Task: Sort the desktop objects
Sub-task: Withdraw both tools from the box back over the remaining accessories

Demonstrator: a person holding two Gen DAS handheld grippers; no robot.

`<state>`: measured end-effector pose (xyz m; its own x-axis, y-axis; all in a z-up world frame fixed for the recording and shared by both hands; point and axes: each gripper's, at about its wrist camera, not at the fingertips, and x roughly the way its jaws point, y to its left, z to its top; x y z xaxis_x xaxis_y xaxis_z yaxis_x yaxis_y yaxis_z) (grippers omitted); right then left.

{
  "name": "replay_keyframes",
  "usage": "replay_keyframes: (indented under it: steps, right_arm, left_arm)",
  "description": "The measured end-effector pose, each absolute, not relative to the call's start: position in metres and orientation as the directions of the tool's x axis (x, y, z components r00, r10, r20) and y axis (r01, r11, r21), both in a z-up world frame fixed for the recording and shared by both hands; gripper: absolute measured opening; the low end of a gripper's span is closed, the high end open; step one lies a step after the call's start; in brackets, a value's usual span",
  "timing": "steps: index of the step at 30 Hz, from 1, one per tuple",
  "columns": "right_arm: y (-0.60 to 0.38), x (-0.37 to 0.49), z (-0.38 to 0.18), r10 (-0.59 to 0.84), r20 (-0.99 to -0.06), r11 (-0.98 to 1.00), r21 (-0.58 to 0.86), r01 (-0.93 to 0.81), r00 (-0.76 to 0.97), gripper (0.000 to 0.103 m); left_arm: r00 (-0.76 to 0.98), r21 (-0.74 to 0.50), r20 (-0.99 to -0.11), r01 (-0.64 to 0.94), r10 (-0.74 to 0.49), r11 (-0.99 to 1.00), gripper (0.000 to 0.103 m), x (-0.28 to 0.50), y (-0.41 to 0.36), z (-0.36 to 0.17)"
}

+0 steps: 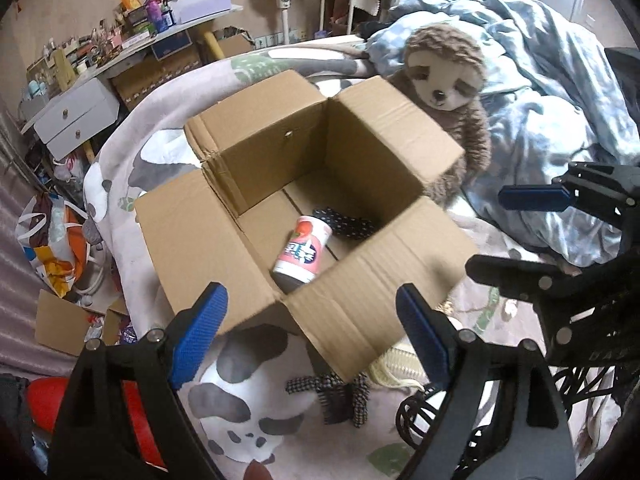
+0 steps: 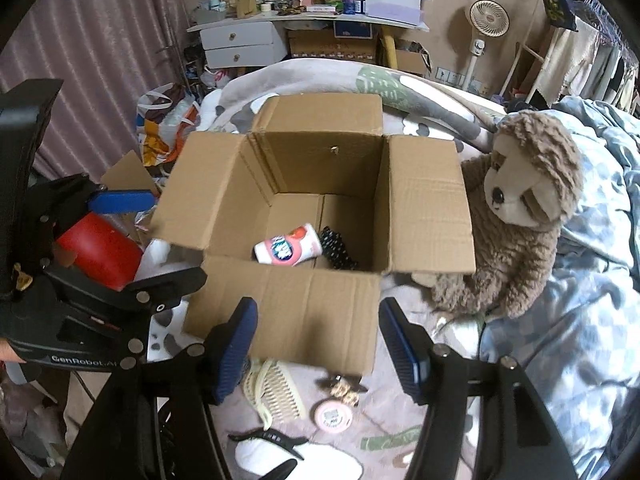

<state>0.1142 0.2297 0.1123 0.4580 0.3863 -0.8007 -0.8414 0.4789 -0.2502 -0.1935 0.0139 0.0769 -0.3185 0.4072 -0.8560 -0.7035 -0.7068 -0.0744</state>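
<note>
An open cardboard box stands on the bed. Inside it, a pink and white cup lies on its side next to a dark dotted item. My left gripper hovers open over the box's near flap with nothing between its blue pads. My right gripper is open too and holds nothing, just short of the box. In front of the box lie a cream comb, a checked bow clip, a pink round tin and a black claw clip.
A brown sloth plush leans against the box's right side, with a blue quilt behind it. A coiled black cable lies near the grippers. A red object sits left of the box. A cluttered desk stands behind the bed.
</note>
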Motion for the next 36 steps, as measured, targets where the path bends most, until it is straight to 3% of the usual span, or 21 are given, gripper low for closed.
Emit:
replay_keyframes:
  steps: [15,36]
  right_arm:
    - [0.177,0.073,0.101,0.401,-0.796,0.473,-0.243,-0.847,0.453,0.064]
    - [0.125,0.041,0.020,0.398,-0.833,0.542,-0.125,-0.831,0.384,0.064]
  left_arm:
    - [-0.301,-0.050,-0.865,-0.746,0.403,-0.664,0.089,-0.132,0.001,0.065]
    - [-0.205,-0.166,-0.879,-0.715,0.430,-0.680,0.093,-0.066,-0.039,0.008]
